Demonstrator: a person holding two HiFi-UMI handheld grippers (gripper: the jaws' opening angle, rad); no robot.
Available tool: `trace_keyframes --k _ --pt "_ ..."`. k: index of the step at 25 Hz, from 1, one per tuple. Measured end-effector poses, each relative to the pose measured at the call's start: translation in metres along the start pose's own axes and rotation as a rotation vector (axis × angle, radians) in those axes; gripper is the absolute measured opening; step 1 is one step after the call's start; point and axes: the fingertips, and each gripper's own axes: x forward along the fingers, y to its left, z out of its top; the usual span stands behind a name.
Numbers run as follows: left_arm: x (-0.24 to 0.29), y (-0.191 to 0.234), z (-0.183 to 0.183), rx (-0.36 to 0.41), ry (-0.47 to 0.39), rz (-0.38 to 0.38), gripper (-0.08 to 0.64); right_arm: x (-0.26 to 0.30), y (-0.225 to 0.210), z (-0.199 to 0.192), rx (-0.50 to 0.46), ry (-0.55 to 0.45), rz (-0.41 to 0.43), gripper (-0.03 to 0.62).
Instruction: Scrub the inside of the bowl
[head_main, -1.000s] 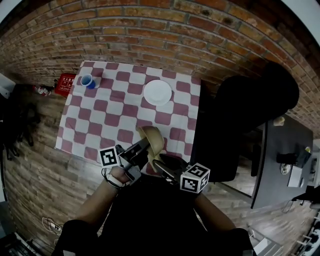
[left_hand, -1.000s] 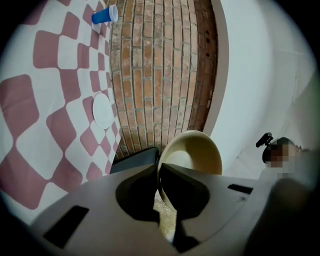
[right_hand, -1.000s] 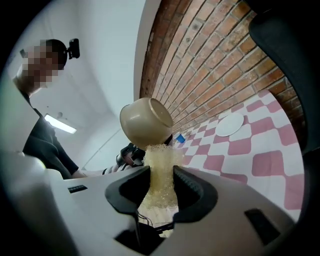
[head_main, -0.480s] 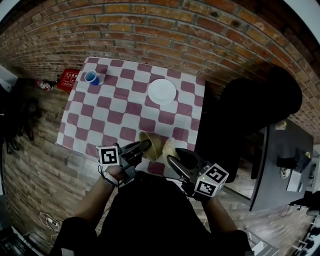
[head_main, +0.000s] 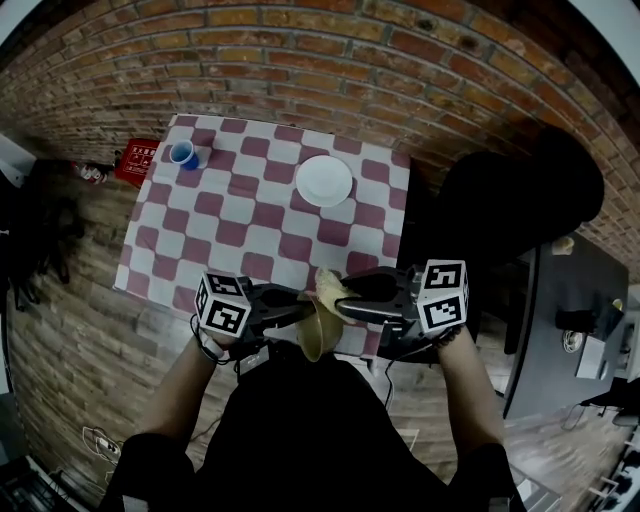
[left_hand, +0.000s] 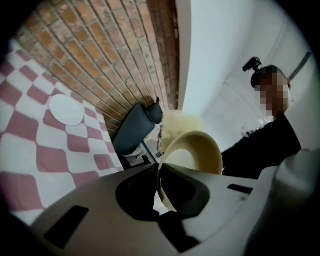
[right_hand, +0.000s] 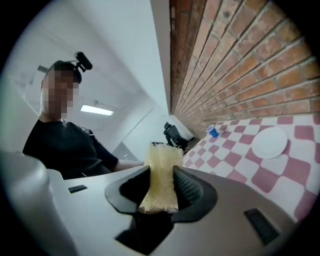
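Head view, looking steeply down on a table (head_main: 160, 250) under a red-and-white checked cloth, on a brick floor. At the table's 10 o'clock corner stands a blue cup (head_main: 182, 154), where it was before.

Just past the table's near edge, the left gripper (head_main: 296, 306) points toward 3 o'clock. Its jaws are fully closed on the rim of a pale yellow bowl (head_main: 312, 338). Half a second ago the bowl sat tipped over the table's near edge. It has since turned on edge and hangs at 6 o'clock of the jaws, in front of the person's dark top.

At the bowl's 1 o'clock, just beside its rim, is a yellow sponge (head_main: 328, 283); whether they touch cannot be made out. A white plate (head_main: 324, 181) lies at 1 o'clock from the table's centre, unmoved.

The right gripper (head_main: 345, 297) pinches the sponge between its closed jaws. It has risen from 5 o'clock of the bowl to level with the left gripper, and points toward 9 o'clock, facing it.
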Motion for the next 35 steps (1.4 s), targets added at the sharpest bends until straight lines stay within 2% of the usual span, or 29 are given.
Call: trace_keyframes --k 2,4,6,8,12,16,20,24,27,29,31,35 --pt "0.006 -0.016 0.001 0.115 0.088 -0.029 0.025 0.003 -0.004 -0.005 0.061 0.059 0.088 0.155" --pt "0.011 -0.028 0.004 0.178 0.133 -0.063 0.025 0.008 -0.014 -0.012 0.126 0.092 0.126 0.153" --pt "0.015 -0.035 0.011 0.178 0.117 -0.095 0.025 0.014 -0.025 -0.021 0.175 0.110 0.128 0.154" --pt "0.014 -0.035 0.016 0.143 0.071 -0.114 0.025 0.018 -0.030 -0.026 0.206 0.095 0.121 0.154" --pt "0.006 -0.026 0.014 0.037 -0.017 -0.130 0.025 0.009 -0.029 -0.014 0.215 -0.027 0.110 0.153" --pt "-0.003 0.004 0.009 -0.082 -0.083 -0.059 0.025 -0.004 -0.016 0.006 0.138 -0.105 0.059 0.155" --pt "-0.013 0.038 0.015 -0.268 -0.225 0.049 0.025 -0.007 -0.010 0.002 0.016 -0.142 -0.095 0.155" --pt "-0.029 0.077 0.021 -0.506 -0.425 0.189 0.025 -0.006 -0.023 -0.019 0.051 -0.262 -0.258 0.154" --pt "-0.031 0.081 0.030 -0.652 -0.598 0.152 0.025 0.003 -0.038 -0.043 0.151 -0.336 -0.345 0.155" --pt "-0.031 0.074 0.040 -0.697 -0.687 0.084 0.025 0.012 -0.042 -0.055 0.219 -0.359 -0.345 0.155" --pt "-0.029 0.067 0.046 -0.702 -0.721 0.046 0.025 0.025 -0.041 -0.068 0.252 -0.338 -0.328 0.154" --pt "-0.017 0.056 0.049 -0.692 -0.704 0.002 0.025 0.039 -0.043 -0.078 0.261 -0.297 -0.328 0.155"
